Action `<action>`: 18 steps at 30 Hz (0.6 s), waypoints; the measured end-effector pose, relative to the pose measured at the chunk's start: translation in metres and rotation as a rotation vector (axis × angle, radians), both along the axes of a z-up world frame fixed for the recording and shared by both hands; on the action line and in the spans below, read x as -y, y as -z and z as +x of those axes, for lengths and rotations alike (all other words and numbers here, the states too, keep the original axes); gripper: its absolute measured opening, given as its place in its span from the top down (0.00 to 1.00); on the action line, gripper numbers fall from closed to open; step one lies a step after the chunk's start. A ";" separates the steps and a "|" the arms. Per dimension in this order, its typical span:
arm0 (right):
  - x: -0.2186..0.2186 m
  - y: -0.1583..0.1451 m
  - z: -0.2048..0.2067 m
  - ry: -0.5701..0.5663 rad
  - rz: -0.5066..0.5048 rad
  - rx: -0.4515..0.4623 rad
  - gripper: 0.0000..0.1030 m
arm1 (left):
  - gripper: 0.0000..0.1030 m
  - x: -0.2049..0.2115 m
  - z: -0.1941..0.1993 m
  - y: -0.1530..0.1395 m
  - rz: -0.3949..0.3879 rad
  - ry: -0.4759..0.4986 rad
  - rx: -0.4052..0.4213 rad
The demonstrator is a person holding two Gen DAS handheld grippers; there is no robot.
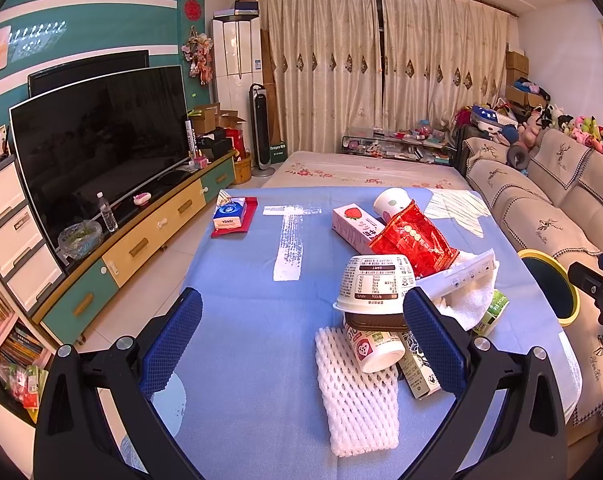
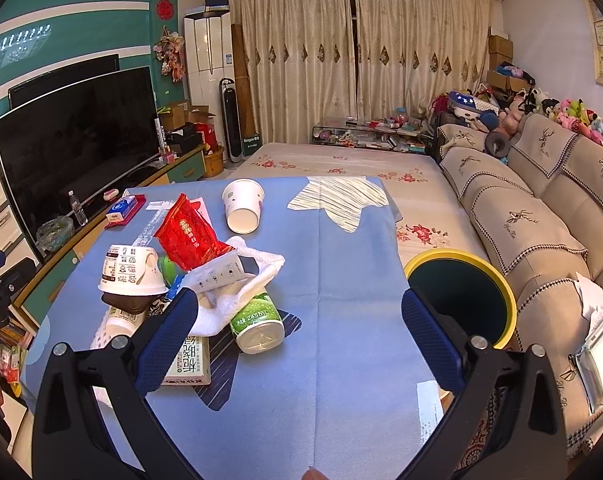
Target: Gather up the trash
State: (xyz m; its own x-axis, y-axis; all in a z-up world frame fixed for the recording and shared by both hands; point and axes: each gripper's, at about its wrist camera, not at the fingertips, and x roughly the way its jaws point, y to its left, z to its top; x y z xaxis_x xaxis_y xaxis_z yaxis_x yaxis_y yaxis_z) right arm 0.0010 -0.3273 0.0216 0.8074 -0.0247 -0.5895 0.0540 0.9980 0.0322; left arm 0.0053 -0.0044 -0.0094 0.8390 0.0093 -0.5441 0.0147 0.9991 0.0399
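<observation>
Almost all of the job is still to do. The trash sits in a heap on the blue counter (image 2: 341, 280). In the heap are an upside-down white bowl (image 2: 131, 270), a red snack bag (image 2: 187, 236), a green can (image 2: 257, 322) lying on its side, a white towel (image 2: 237, 280), a small white box (image 2: 217, 274) and a drink carton (image 2: 189, 360). A white paper cup (image 2: 243, 205) lies a little apart, farther back. From the left side, a white foam net (image 1: 355, 392), a pink strawberry box (image 1: 353, 226) and a tipped cup (image 1: 375, 350) under the bowl also show.

The bin (image 2: 465, 292), dark with a yellow rim, stands just beside the counter's right edge, next to the sofa. Its inside looks dark, and nothing can be seen in it.

The left tongs (image 1: 301, 328) are spread wide and hold nothing. They hang over the counter near the bowl. The right tongs (image 2: 301, 328) are spread wide too, with nothing in them, between the heap and the bin.
</observation>
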 end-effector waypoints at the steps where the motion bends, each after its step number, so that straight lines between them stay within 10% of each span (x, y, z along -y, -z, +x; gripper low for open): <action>1: 0.000 0.000 0.000 -0.001 0.002 -0.002 0.06 | 0.04 0.000 0.000 0.000 0.000 0.001 0.000; 18: 0.003 0.006 0.003 -0.021 0.025 -0.020 0.06 | 0.04 0.002 0.002 0.002 0.006 0.005 -0.011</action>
State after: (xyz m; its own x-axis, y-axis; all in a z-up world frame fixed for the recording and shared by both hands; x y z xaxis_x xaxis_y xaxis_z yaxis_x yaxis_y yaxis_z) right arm 0.0038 -0.3299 0.0157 0.7954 0.0069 -0.6061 0.0342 0.9978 0.0564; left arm 0.0073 -0.0061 -0.0113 0.8328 0.0085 -0.5536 0.0199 0.9988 0.0454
